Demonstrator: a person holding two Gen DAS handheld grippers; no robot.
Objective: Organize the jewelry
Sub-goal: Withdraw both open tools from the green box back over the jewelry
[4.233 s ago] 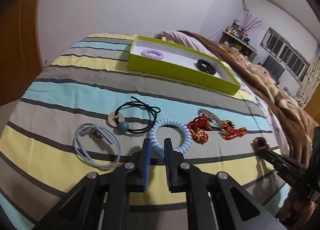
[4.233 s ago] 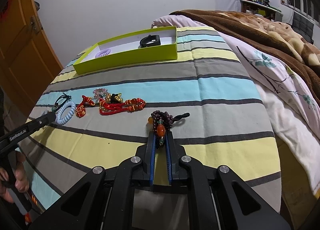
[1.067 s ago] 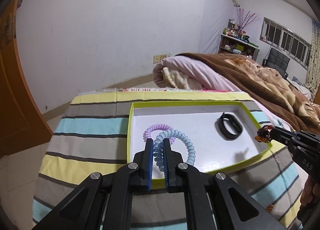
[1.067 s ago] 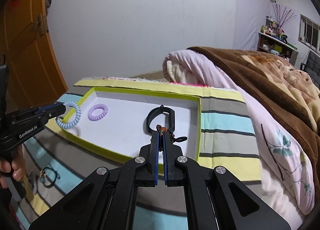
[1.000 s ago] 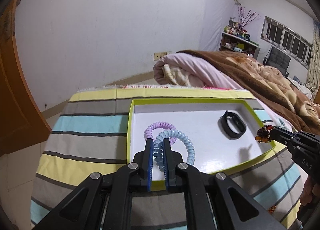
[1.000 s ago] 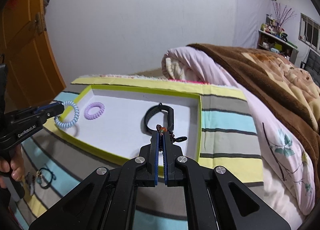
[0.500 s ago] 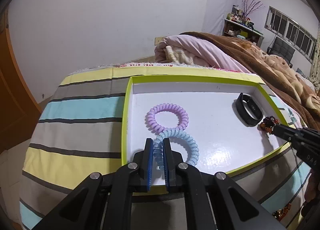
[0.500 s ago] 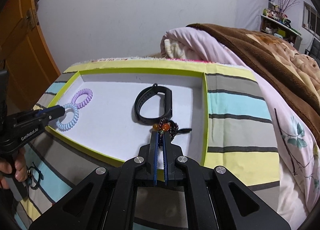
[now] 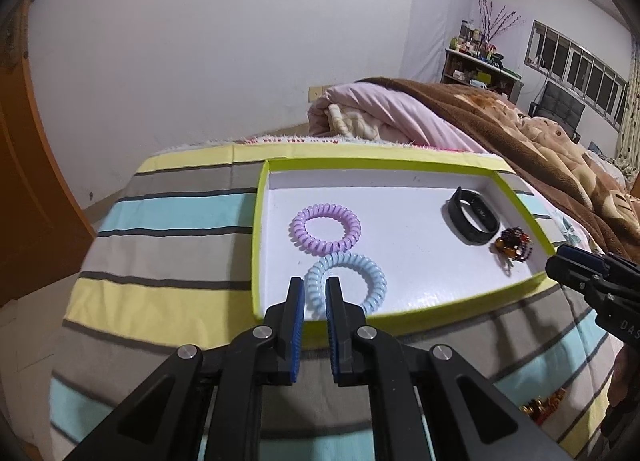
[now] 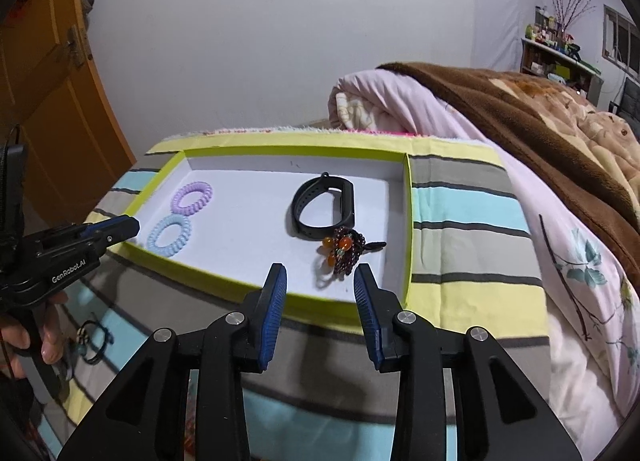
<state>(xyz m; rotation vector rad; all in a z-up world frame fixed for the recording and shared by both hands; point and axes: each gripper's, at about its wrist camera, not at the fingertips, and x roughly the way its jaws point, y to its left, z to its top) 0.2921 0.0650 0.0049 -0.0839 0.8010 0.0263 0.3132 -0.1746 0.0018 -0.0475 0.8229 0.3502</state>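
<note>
The right gripper sits low at the near edge of the green tray, its blue-padded jaws spread wide and holding nothing; the tips stop just short of the near rim. The left gripper reaches over the near rim at the tray's left end. Its jaws stand a little apart on either side of the near arc of the blue coil hair tie, which lies flat on the white floor of the tray; the pads do not seem to pinch it. In the right wrist view the left gripper's tip shows from the side at the tray's left corner, with the person's hand on its handle.

Inside the tray, the beaded bracelet, dark red with orange beads, lies bunched near the right end, just ahead of the right gripper. Touching it on the far side is the black wristband, lying on its edge. At the left end the purple coil hair tie lies just beyond the blue one, the two almost touching.

The tray rests on a striped bedspread. A black hair tie lies on the spread at the near left. Beyond the tray, on the right, are a rolled pink quilt and a brown blanket.
</note>
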